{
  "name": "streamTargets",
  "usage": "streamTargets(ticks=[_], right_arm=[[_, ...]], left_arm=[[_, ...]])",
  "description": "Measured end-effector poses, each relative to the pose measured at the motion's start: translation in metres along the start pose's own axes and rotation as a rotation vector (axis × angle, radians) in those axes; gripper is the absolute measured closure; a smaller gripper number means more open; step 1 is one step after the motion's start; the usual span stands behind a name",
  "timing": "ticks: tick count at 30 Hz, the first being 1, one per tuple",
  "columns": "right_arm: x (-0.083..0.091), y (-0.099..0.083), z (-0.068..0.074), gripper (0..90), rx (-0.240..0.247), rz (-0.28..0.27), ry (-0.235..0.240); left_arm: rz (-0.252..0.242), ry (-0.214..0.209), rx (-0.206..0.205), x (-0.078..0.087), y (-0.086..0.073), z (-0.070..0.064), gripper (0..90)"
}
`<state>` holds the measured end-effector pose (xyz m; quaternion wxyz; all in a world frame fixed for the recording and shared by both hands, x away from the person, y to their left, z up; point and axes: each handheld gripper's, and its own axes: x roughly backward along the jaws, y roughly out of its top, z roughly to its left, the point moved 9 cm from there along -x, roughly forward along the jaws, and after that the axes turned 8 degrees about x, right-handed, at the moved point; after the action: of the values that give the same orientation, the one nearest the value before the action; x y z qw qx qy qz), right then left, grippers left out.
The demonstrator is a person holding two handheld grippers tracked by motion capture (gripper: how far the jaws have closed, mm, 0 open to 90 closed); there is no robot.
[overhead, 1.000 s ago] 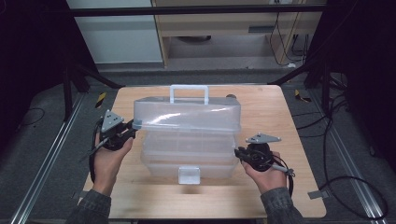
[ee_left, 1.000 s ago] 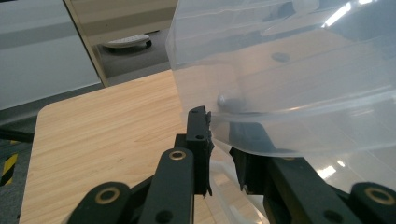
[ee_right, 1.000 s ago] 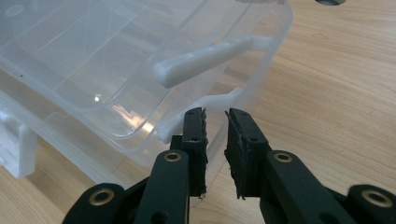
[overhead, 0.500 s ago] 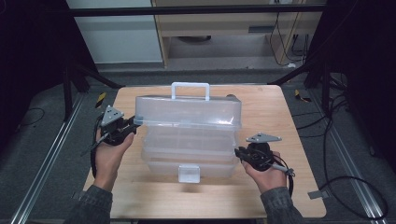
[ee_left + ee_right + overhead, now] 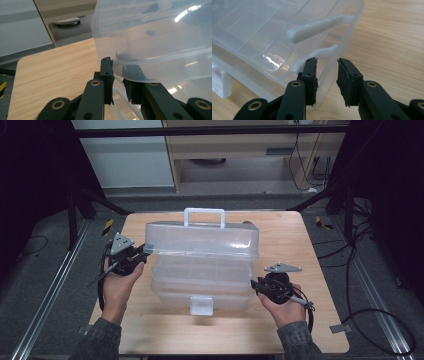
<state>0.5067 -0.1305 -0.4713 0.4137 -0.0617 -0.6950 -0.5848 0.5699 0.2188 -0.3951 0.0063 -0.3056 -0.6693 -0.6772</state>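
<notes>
A clear plastic tiered storage box (image 5: pixel 200 292) stands mid-table with a white latch (image 5: pixel 201 305) at its front. Its lid (image 5: pixel 200 240), with a white carry handle (image 5: pixel 204 212), is raised off the trays. My left gripper (image 5: pixel 144 251) is shut on the lid's left rim, and in the left gripper view the rim of the lid (image 5: pixel 155 37) lies between the jaws of that gripper (image 5: pixel 118 75). My right gripper (image 5: pixel 254 284) is at the box's right end. In the right gripper view this gripper (image 5: pixel 327 72) stands open with its jaws either side of the wall of the box (image 5: pixel 262 37), beside white hinge arms (image 5: pixel 317 26).
The wooden table (image 5: pixel 285 235) has bare room on both sides of the box and along the front edge. Dark metal frame legs, cables and floor rails surround it. A cabinet stands beyond the far edge.
The left gripper has risen slightly with the lid's rim in it, tilting the lid a little higher. The right gripper has stayed at the box's right end.
</notes>
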Motion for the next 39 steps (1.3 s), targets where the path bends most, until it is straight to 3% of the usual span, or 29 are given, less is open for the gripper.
streamTargets(ticks=[3,10,19,23,34,39], right_arm=[[-0.001,0.000,0.002,75.6,-0.004,-0.001,0.019],[-0.002,0.002,0.002,77.3,0.016,0.008,0.022],[-0.002,0.001,0.002,77.5,0.034,0.002,0.014],[-0.002,0.001,0.002,77.4,0.035,0.003,0.014],[-0.002,0.001,0.002,77.4,0.042,0.004,0.016],[-0.002,0.001,0.002,77.4,0.044,0.006,0.017]], left_arm=[[-0.003,0.006,-0.001,0.004,-0.002,-0.001,77.4],[-0.016,0.021,-0.012,0.016,-0.005,-0.003,76.9],[-0.025,-0.003,0.017,0.012,0.001,0.000,75.4],[-0.032,-0.022,0.050,0.010,0.004,0.001,74.7],[-0.016,-0.046,0.092,0.007,0.012,0.004,73.6],[-0.014,-0.054,0.091,0.005,0.016,0.005,73.3]])
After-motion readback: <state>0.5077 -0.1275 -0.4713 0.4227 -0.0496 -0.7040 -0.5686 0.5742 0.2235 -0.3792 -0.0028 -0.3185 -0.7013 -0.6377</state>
